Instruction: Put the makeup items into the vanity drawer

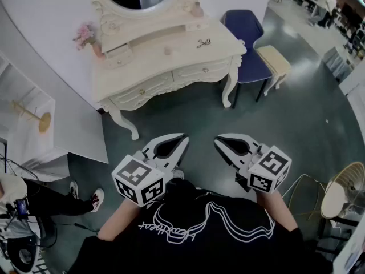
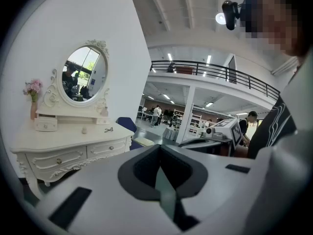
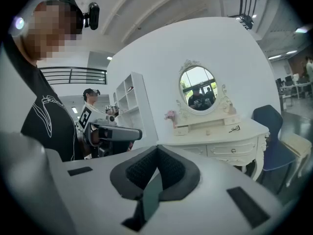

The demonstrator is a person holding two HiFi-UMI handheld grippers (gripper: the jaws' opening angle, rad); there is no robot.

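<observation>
Black shirt [image 1: 194, 227] nearest; both tools held out in front of it, over the floor; left gripper [image 1: 181, 138] clenched, nothing between jaws; right gripper [image 1: 221, 141] likewise clenched and empty; vanity [image 1: 142, 67] well ahead of both fingertips, its drawers [image 1: 202, 70] shut; eyelash curler [image 1: 203, 43] and small pale jar [image 1: 167, 51] on its top, far beyond the tips.
</observation>
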